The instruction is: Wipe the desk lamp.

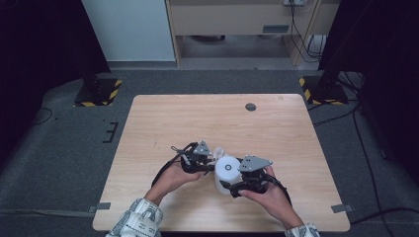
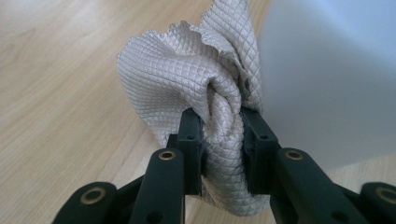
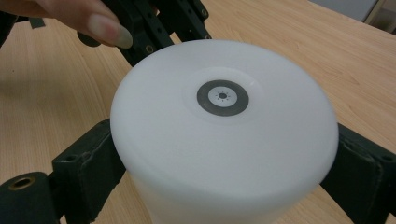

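Right gripper (image 1: 232,186) jaws clamp the white cylinder (image 1: 227,173) at surface (image 1: 163,118) centre-6 o'clock, left gripper (image 1: 210,160) jaws pinch the cloth (image 2: 187,79) at its 10 o'clock; hard wiping could tip or twist the cylinder loose.

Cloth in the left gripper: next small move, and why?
Probably press the cloth sideways onto the wall of the white cylinder and start a short wipe. The left gripper is shut on a bunched fold of it, right beside the cylinder, and the right gripper clamps the cylinder from both sides on the table, so it should stay put.
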`<move>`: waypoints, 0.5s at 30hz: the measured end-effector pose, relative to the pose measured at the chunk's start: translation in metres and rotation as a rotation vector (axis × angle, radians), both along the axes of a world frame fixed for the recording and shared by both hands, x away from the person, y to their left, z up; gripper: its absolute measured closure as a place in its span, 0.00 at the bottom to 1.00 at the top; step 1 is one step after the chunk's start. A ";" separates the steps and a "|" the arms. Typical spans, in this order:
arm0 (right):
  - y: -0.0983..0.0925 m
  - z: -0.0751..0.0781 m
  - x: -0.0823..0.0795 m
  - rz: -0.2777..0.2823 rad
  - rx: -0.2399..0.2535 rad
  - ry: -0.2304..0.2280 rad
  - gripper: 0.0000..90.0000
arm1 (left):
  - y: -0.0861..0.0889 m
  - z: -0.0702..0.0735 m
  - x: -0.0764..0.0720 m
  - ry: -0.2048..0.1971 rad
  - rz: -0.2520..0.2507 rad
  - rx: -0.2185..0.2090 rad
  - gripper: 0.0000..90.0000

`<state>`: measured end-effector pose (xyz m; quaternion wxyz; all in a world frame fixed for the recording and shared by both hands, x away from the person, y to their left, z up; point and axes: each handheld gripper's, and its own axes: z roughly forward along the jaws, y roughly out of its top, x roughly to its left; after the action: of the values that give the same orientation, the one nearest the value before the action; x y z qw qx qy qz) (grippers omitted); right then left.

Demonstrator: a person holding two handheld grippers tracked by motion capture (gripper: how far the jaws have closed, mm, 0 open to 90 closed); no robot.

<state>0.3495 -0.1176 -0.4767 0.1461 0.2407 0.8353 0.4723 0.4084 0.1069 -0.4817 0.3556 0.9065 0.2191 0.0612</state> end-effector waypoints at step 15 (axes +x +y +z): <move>0.000 0.000 0.001 -0.001 -0.001 0.000 0.10 | 0.002 -0.006 0.000 0.004 -0.021 0.019 0.79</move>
<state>0.3500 -0.1177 -0.4767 0.1463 0.2409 0.8355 0.4718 0.4083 0.1085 -0.4882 0.3471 0.9122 0.2097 0.0579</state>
